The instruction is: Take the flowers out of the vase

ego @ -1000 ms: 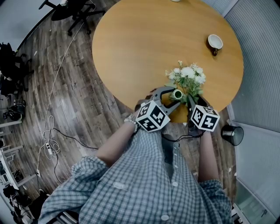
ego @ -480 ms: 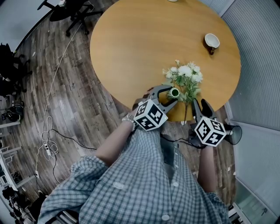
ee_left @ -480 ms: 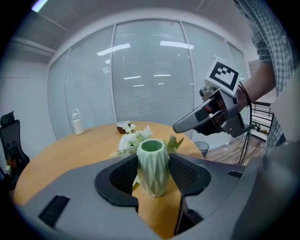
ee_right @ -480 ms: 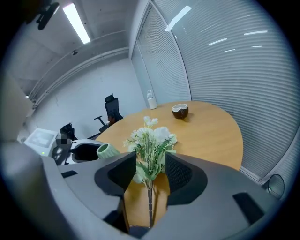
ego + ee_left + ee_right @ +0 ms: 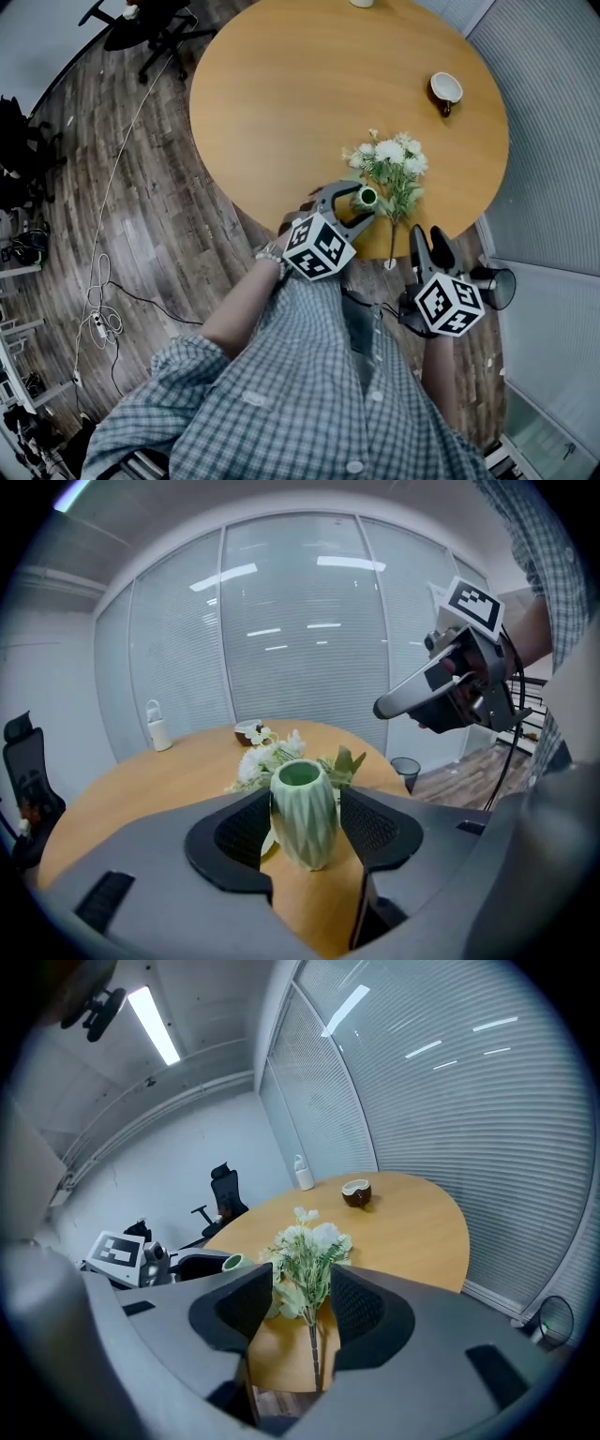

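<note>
Already out of the vase (image 5: 303, 813), the flowers (image 5: 389, 169) lie flat on the round table (image 5: 300, 84) just beside it, blooms pointing away from the person, stem end poking past the near edge. Left gripper (image 5: 362, 202) pinches the upright green vase, a pad on each side. Right gripper (image 5: 427, 236) hangs off the table edge, jaws spread and empty, near the stem.
</note>
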